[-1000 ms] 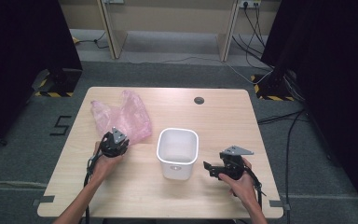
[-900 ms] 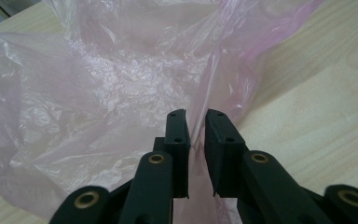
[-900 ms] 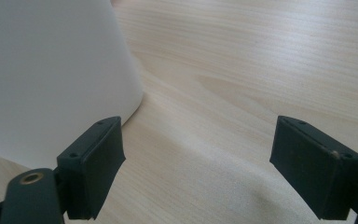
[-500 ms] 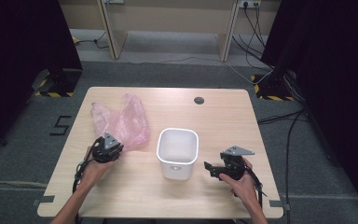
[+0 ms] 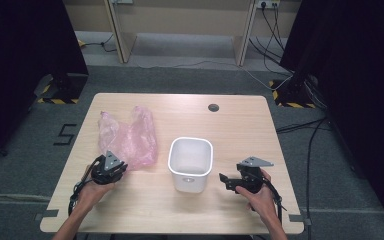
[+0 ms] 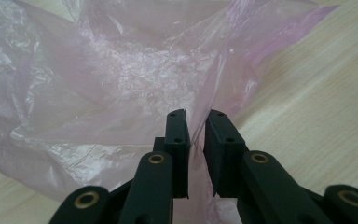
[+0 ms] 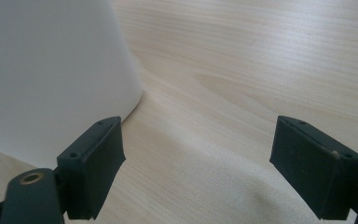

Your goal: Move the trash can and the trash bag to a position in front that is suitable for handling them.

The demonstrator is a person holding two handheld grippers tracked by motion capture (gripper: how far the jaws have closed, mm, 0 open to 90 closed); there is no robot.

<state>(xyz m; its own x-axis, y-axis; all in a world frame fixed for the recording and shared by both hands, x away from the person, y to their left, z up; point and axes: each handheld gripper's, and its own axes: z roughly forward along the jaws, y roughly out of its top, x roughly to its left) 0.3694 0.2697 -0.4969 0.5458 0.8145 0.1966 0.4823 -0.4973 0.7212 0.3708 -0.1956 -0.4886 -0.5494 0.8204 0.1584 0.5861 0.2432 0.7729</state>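
A crumpled pink plastic bag (image 5: 129,137) lies on the left half of the wooden table (image 5: 230,120). My left gripper (image 5: 119,166) sits at the bag's near edge. In the left gripper view its jaws (image 6: 195,116) stand almost together, pinching a fold of the pink bag (image 6: 112,79). A white square bin (image 5: 190,142) stands upright and empty mid-table. My right gripper (image 5: 226,181) rests just right of the bin, pointing at it. In the right gripper view its jaws (image 7: 198,140) are wide apart over bare wood, with the bin's wall (image 7: 46,70) beside the left pad.
A dark round grommet (image 5: 213,107) is set into the table near its far edge. Cables (image 5: 280,75) run over the grey floor behind the table. Dark curtains hang on both sides.
My left gripper has pulled back toward the table's near left, dragging the pink bag's near edge with it. The right gripper and the bin have stayed put.
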